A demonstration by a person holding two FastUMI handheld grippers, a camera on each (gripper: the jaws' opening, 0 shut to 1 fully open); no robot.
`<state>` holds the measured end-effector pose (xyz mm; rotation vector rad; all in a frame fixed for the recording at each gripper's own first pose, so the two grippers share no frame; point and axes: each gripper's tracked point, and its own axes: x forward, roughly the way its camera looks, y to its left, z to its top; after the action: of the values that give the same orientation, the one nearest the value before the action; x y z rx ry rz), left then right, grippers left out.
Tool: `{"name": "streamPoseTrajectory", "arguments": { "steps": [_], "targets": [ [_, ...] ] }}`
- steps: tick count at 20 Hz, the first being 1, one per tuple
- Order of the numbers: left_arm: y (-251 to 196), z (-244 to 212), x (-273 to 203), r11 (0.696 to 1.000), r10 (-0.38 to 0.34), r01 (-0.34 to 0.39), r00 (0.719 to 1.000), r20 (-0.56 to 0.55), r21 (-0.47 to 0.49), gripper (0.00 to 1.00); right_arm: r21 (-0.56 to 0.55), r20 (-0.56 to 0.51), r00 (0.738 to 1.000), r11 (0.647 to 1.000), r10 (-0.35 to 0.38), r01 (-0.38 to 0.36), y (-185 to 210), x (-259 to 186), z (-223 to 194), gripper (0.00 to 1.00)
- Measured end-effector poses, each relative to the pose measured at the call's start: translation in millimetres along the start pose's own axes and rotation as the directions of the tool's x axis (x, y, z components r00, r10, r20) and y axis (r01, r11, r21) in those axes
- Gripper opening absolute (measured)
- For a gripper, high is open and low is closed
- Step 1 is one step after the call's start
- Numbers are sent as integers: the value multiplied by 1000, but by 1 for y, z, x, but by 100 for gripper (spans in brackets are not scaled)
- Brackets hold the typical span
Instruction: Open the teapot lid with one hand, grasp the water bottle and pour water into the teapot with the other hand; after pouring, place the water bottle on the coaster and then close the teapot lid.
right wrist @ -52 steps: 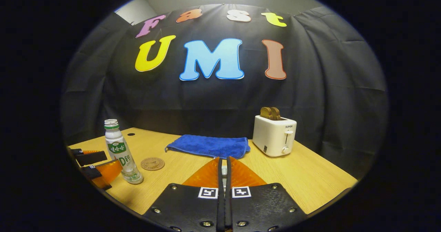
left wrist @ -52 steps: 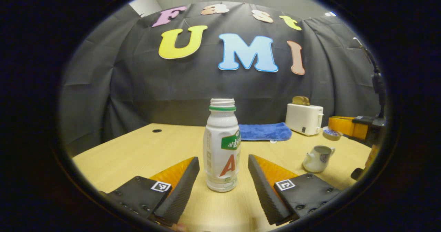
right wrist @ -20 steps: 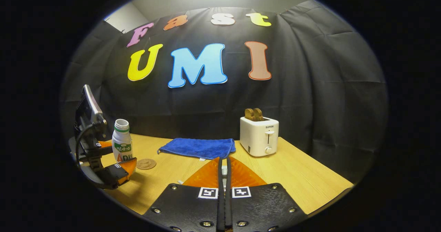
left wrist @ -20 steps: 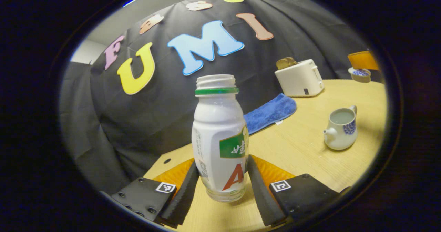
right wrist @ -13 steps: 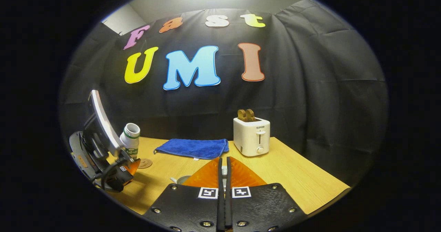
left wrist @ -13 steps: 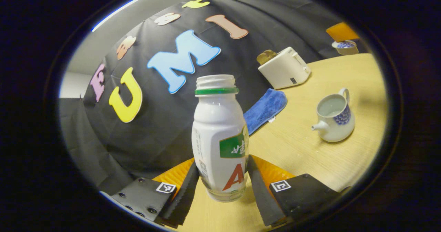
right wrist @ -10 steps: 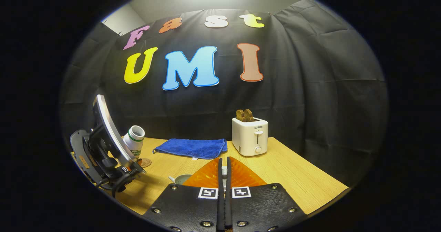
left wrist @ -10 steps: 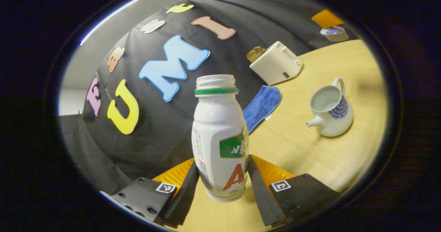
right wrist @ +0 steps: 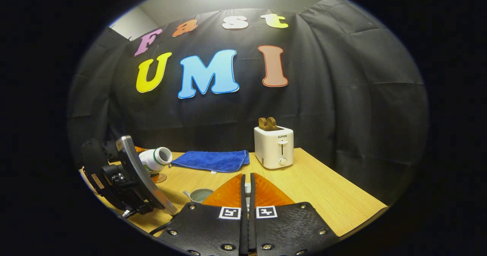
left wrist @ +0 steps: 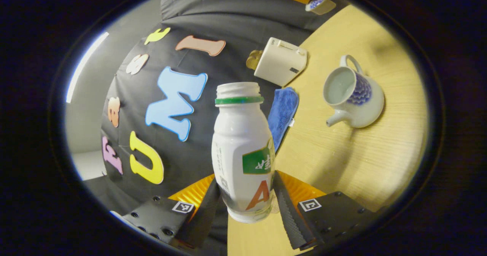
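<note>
Now the left gripper [left wrist: 247,206] clamps the bottle [left wrist: 242,149], tipped over the open teapot [left wrist: 352,96]; the right gripper [right wrist: 247,189] pinches the lid [right wrist: 247,189], near the tabletop's [right wrist: 323,195] front edge.

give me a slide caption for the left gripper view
Left tool grips the uncapped water bottle, tipped toward the open teapot on the table.

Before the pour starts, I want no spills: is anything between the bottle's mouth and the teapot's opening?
Nothing visible. The water bottle, clamped in the left tool, is tipped toward the teapot, whose top is open. The lid is off, beside the right tool.
</note>
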<state>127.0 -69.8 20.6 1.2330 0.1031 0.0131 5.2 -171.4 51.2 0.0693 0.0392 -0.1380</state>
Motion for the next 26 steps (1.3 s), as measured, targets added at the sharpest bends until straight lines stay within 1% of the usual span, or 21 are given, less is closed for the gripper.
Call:
{"name": "streamPoseTrajectory", "arguments": {
  "steps": [2, 5, 8, 12, 15, 16, 21, 26],
  "targets": [
    [0, 6, 0, 998, 5, -6, 1000, 15, 59, 91, 2, -1, 1000, 1000, -2, 2, -2, -1, 0, 0],
    [-1, 16, 4, 993, 7, -12, 999, 38, 119, 91, 2, -2, 1000, 1000, -6, 6, -5, -2, 0, 0],
    [1, 22, 4, 982, 12, -23, 998, 58, 190, 91, -1, -3, 1000, 1000, -9, 9, -8, -4, -1, 0],
    [2, 27, 7, 968, 11, -29, 997, 72, 251, 91, 2, -6, 1000, 1000, -9, 9, -11, -5, -3, 0],
    [2, 30, 9, 953, 10, -34, 997, 80, 301, 91, 4, -10, 1000, 1000, -7, 7, -11, -5, -3, 0],
    [2, 30, 10, 948, 10, -35, 997, 80, 315, 85, 5, -10, 1000, 1000, -7, 7, -12, -5, -4, 0],
    [3, 31, 15, 918, 14, -44, 997, 78, 395, 85, 0, -19, 1000, 1000, -2, 2, -14, -6, -7, 0],
    [9, 33, 15, 889, 22, -60, 996, 88, 455, 84, 3, -20, 1000, 1000, 2, -2, -15, -5, -8, 0]
  ]
}}
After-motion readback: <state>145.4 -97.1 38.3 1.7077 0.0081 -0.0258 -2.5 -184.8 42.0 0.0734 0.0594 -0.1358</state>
